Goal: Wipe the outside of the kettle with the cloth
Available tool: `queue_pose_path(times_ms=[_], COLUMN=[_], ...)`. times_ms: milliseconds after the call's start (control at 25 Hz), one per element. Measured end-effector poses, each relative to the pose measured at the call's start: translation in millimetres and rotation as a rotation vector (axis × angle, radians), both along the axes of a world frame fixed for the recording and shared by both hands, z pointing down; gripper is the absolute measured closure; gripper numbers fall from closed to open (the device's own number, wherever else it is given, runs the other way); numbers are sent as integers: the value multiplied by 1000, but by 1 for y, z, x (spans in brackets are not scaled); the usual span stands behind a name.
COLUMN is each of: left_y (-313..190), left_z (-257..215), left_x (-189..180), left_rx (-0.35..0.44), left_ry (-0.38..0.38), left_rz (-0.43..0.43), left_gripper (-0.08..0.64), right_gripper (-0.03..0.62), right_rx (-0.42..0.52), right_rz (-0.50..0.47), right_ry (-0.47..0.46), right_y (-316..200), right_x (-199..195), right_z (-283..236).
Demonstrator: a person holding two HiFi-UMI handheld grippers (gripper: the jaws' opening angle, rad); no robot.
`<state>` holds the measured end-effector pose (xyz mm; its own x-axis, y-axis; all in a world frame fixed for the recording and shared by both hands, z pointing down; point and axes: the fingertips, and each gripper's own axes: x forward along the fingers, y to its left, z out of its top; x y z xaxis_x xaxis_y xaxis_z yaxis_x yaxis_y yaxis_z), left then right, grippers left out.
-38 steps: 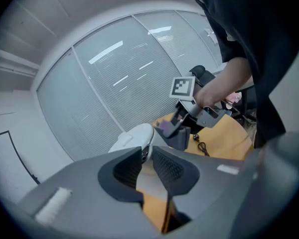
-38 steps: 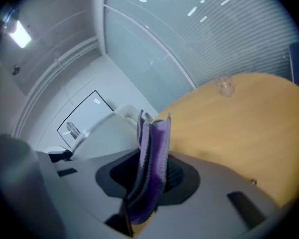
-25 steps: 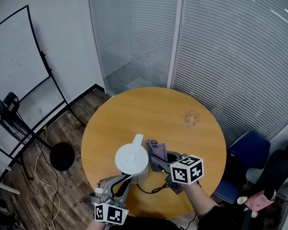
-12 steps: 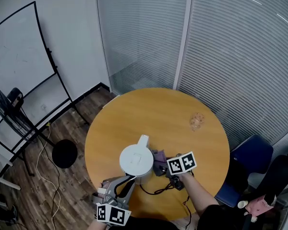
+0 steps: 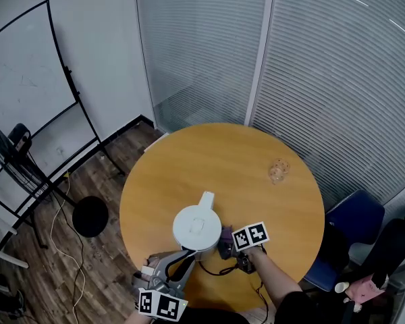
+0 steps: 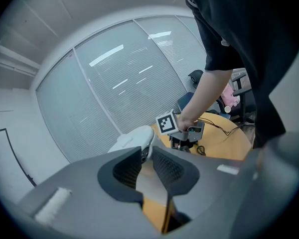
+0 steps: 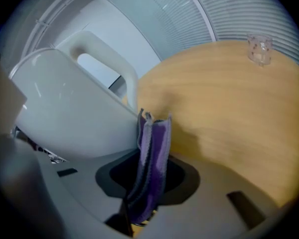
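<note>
Head view, kettle (image 5: 197, 227): white, seen lid-up, standing close to the near edge of the round table (image 5: 216, 154), right in front of the person. It has kept that spot over the last second.
Cloth (image 7: 152, 143): purple and folded, standing up between the jaws of the right gripper (image 7: 149, 171), its edge against the kettle's lower wall.
Wiping tool: the right gripper is clamped on the cloth. A second ago it was up by the lid's rim. Now it has slid down the kettle's right flank and sits low, near the tabletop.
Steadying tool: the left gripper (image 6: 145, 159) hasn't budged. Its jaws are only narrowly apart at the kettle's near side and look pinched on some part of it, though I can't make out which part.
What that means: one downward pass over the right side looks finished. I'd say the far side by the handle (image 7: 107, 66) and the left side are still to do.
Further out: a small clear glass (image 5: 278, 171) stands near the table's far right edge, well apart from all this.
</note>
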<state>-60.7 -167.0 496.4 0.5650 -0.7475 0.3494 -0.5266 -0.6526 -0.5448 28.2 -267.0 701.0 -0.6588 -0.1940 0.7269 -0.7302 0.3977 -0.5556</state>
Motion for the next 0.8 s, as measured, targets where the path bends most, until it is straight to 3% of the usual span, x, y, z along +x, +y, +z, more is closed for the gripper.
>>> queue_pose_path(times_ms=[160, 360, 800], left_y=[1, 2, 9], left_z=[-1, -1, -2], left_x=[-1, -3, -10], left_rx=[3, 2, -20], left_ry=[9, 26, 89], left_rz=[30, 91, 300], left_gripper=[483, 486, 500], right_gripper=[492, 492, 492], right_rx=[-28, -16, 241], right_rz=[4, 88, 445], right_ry=[56, 67, 32], right_y=[7, 9, 36], right_x=[1, 3, 14], right_z=[17, 18, -58])
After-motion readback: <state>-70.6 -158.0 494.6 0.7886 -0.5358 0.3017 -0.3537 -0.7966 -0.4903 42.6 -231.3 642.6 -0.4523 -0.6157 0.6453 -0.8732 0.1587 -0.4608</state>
